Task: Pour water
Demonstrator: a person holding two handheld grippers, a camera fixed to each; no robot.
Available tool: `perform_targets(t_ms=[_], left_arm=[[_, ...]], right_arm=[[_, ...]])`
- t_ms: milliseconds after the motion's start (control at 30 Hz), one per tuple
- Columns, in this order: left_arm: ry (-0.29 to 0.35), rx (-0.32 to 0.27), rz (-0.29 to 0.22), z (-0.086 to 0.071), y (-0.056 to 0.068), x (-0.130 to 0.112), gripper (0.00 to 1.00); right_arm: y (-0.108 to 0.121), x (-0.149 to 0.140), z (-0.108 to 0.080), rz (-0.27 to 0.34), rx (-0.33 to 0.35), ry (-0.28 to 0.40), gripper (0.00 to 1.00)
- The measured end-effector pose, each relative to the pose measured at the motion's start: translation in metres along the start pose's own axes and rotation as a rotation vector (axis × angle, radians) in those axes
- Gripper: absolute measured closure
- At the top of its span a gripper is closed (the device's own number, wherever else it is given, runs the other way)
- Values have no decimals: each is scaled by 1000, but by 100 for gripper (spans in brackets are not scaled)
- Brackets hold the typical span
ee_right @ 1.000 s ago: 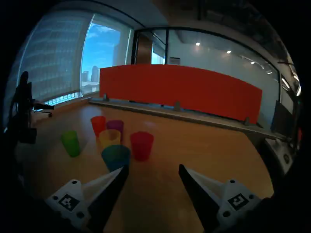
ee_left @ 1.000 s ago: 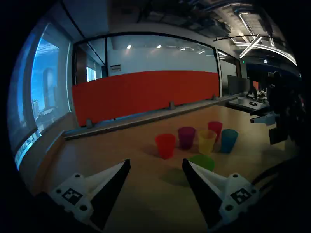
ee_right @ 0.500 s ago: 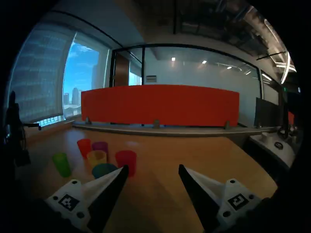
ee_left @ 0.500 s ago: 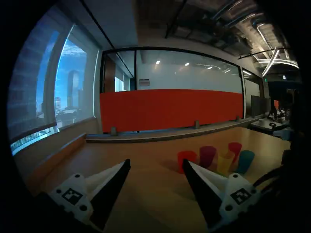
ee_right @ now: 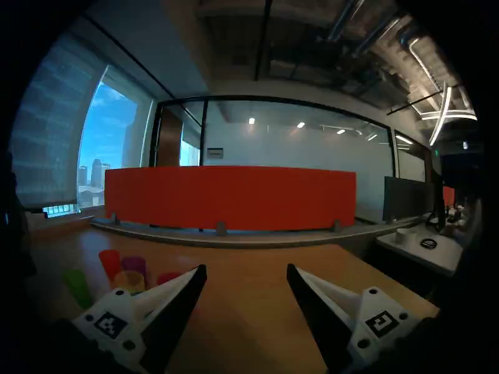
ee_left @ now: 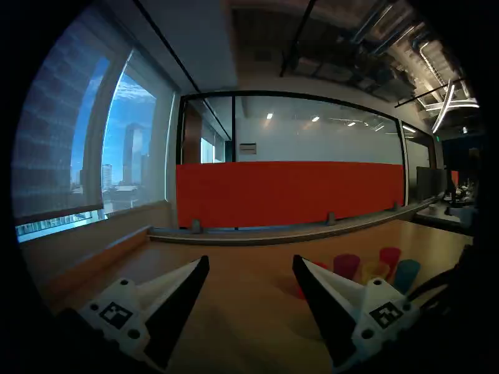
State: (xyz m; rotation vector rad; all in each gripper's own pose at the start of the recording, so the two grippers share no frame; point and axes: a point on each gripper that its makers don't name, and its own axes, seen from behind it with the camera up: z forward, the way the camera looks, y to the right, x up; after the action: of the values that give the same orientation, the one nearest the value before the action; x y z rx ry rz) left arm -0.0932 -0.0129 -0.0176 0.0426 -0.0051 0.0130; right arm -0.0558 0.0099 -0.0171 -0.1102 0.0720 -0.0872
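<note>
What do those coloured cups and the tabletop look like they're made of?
The cups look like plastic, probably translucent: bright colours, thin walls, light seeming to show through. The tabletop looks like wood or wood-look laminate, smooth satin: warm tan with soft sheen; grain is too blurred to tell.

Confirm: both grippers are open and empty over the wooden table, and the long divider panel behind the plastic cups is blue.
Not blue: the long divider panel is orange-red, as the left gripper view shows. Left gripper and right gripper are open and empty over the wooden table.
</note>
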Motion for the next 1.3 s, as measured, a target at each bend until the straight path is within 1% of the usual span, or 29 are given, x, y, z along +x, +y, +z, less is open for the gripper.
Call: perform_targets(t_ms=[100,200,300,400,500,600,700,900,1100,1300], left_arm=[[12,20,13,3,1,0,0],[20,44,14,4,3,-2,0],[31,64,2,4,3,-6,0],[42,75,-8,4,1,-11,0],[56,88,-11,3,-2,-14,0],[55,89,-19,3,-2,-22,0],[43,86,-22,6,-2,-31,0],[34,94,-11,7,-6,-44,0],[11,88,-41,8,-6,-60,0],[4,92,-49,8,-9,-67,0]], right_arm=[[1,1,2,2,-9,0,1],[3,5,4,21,-22,11,0],[1,9,6,45,-17,23,0],[1,10,8,70,-9,17,0],[3,11,10,98,-22,9,1],[1,15,10,118,-15,14,1],[0,18,9,126,-11,22,1],[1,20,9,109,-21,18,1],[-1,17,10,92,-22,9,1],[-5,17,12,90,-14,6,1]])
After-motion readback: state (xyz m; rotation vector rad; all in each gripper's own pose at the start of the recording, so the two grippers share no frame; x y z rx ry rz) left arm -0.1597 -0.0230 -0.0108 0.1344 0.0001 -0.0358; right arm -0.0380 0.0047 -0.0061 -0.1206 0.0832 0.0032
